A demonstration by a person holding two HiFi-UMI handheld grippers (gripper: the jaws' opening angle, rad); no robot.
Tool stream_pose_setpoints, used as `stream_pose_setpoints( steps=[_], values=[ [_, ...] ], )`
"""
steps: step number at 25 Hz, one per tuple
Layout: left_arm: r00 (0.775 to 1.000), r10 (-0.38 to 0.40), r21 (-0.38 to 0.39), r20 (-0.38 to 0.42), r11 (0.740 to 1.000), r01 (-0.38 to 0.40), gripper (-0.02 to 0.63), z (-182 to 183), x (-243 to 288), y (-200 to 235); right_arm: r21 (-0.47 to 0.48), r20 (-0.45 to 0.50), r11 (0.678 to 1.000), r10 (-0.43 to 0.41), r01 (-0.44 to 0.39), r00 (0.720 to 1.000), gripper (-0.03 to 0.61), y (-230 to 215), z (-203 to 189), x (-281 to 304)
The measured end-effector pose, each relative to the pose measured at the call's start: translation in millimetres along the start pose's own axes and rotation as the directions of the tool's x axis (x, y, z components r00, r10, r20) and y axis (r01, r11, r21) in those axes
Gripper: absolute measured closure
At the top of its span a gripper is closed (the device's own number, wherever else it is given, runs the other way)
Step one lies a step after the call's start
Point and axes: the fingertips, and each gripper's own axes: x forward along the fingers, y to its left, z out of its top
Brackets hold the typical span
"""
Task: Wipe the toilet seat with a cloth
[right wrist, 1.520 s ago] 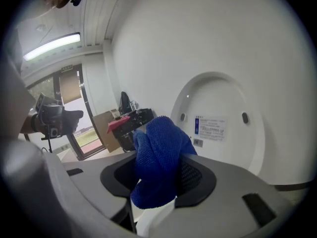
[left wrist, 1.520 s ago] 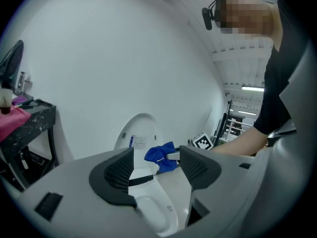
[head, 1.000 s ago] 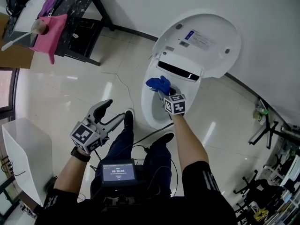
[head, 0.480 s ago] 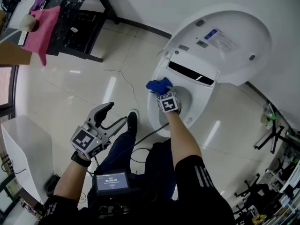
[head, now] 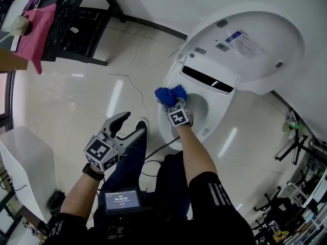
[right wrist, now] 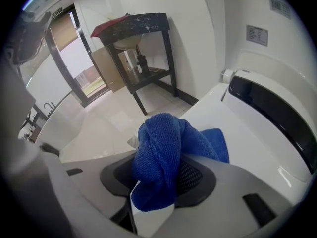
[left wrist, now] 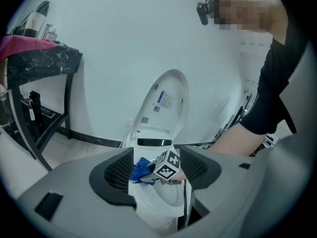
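Note:
The white toilet has its lid (head: 255,45) raised, and the seat (head: 205,131) lies below it. My right gripper (head: 172,102) is shut on a bunched blue cloth (head: 171,95) that is pressed on the seat's back left rim, next to the dark slot of the hinge unit. In the right gripper view the cloth (right wrist: 166,152) fills the space between the jaws over the white seat (right wrist: 242,133). My left gripper (head: 132,122) hangs open and holds nothing, left of the bowl above the floor. Its view shows the toilet (left wrist: 163,103), the cloth (left wrist: 140,168) and the right gripper's marker cube (left wrist: 168,164).
A black marble-topped table (head: 76,9) with a pink cloth (head: 36,29) stands at the far left. A white box (head: 25,162) sits by the left edge. A thin cable (head: 134,92) runs across the tiled floor. Metal stands (head: 291,137) crowd the right side. My shoe (head: 141,130) is near the bowl.
The right gripper has slid the cloth a little to the left along the seat's back rim. The left gripper stays open, shifted slightly right.

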Motion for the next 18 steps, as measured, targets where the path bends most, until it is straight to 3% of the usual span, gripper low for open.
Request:
stream_pose_setpoints(
  steps=[2,10,13,18],
  values=[
    [1.0,0.011,-0.017,-0.002,1.0,-0.011,0.328,2,-2,0,-0.012,-0.024,1.0,0.023,-0.024,0.999,0.379,13,-10,0],
    [1.0,-0.009,0.044,0.008,0.999,0.009,0.328,10,0,-10,-0.005,-0.117,0.984,0.178,-0.18,0.977,0.38,63,-53,-7],
    [1.0,-0.02,0.076,0.016,0.997,0.018,0.328,18,-3,-19,0.029,-0.048,0.978,0.209,-0.208,0.977,0.382,65,-42,-26],
    [0.998,-0.022,0.095,0.055,0.995,0.017,0.328,48,-7,-38,0.072,0.164,0.985,0.142,-0.156,0.976,0.382,33,6,-85]
  ],
)
